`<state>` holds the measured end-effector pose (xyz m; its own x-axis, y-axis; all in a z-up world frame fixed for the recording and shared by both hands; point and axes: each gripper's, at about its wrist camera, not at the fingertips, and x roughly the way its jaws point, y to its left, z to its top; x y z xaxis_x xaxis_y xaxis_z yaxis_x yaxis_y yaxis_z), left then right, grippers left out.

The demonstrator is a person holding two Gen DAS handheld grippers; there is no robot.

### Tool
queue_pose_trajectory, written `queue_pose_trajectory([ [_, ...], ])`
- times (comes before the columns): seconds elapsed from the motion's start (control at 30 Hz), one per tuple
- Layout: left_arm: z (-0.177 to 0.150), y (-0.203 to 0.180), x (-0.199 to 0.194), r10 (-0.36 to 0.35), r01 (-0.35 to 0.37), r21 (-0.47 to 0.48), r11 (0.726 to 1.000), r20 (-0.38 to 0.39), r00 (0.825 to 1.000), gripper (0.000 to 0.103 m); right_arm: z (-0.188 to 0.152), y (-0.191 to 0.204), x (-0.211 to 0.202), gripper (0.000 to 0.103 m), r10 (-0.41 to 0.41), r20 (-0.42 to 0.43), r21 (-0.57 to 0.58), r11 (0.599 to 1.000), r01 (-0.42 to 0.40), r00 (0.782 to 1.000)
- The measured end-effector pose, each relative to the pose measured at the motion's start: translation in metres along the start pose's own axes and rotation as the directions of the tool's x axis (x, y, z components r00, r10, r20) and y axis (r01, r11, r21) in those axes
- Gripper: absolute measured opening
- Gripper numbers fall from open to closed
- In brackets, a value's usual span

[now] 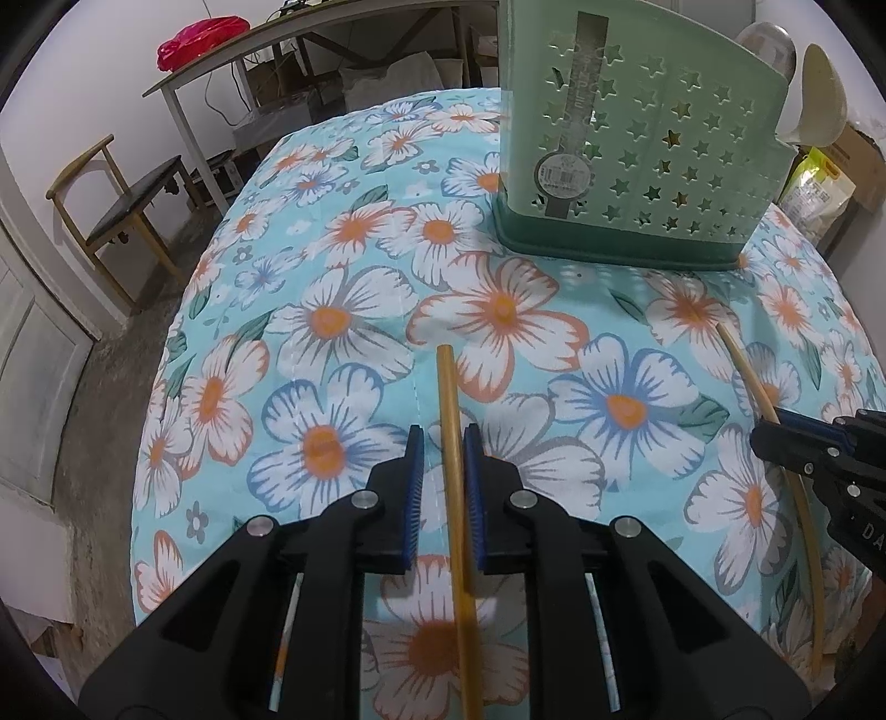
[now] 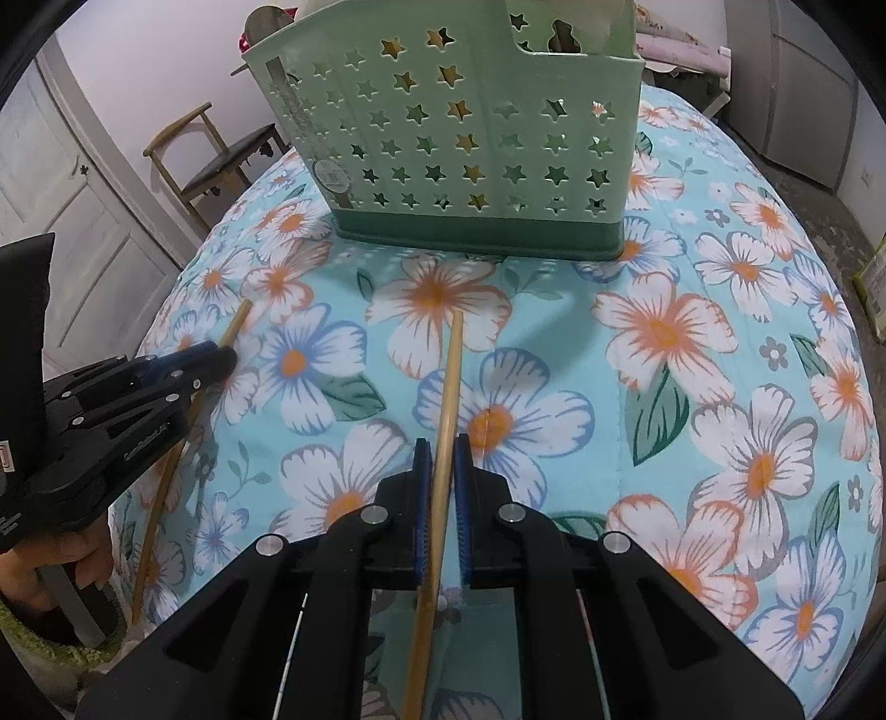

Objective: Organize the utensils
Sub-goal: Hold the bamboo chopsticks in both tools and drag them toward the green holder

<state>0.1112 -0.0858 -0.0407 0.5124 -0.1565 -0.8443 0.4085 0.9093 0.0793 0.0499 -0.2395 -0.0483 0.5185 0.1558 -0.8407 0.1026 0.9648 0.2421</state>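
Note:
Two bamboo chopsticks lie on the floral tablecloth. My left gripper [image 1: 444, 437] straddles one chopstick [image 1: 449, 387], jaws narrowly apart with a small gap on each side; this gripper [image 2: 221, 354] and its chopstick [image 2: 235, 327] also show at the left of the right wrist view. My right gripper [image 2: 441, 448] is closed around the other chopstick [image 2: 451, 360], pads touching it; this gripper [image 1: 775, 432] and its chopstick [image 1: 745, 360] show in the left wrist view. A green star-holed utensil holder [image 1: 637, 144] stands beyond, also in the right wrist view [image 2: 459, 127], with spoons [image 1: 819, 94] in it.
The table's cloth [image 1: 332, 310] drops off at the left edge. A wooden chair [image 1: 116, 205] and a desk [image 1: 277, 44] stand beyond on the left. A white door [image 2: 61, 183] is left of the table. A yellow-green bag [image 1: 814, 188] sits behind the holder.

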Motion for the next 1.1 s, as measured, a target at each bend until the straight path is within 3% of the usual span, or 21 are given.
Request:
queue_pose_trajectory([
  [0.7, 0.017, 0.001, 0.010, -0.008, 0.008, -0.003, 1.000, -0.002, 1.000, 0.005, -0.001, -0.004, -0.001, 0.009, 0.021, 0.001, 0.020, 1.000, -0.021, 1.000],
  [1.1, 0.022, 0.001, -0.008, 0.003, -0.003, -0.003, 1.000, 0.049, 0.999, 0.005, -0.001, -0.006, -0.001, 0.009, 0.028, 0.007, 0.023, 0.999, -0.028, 1.000],
])
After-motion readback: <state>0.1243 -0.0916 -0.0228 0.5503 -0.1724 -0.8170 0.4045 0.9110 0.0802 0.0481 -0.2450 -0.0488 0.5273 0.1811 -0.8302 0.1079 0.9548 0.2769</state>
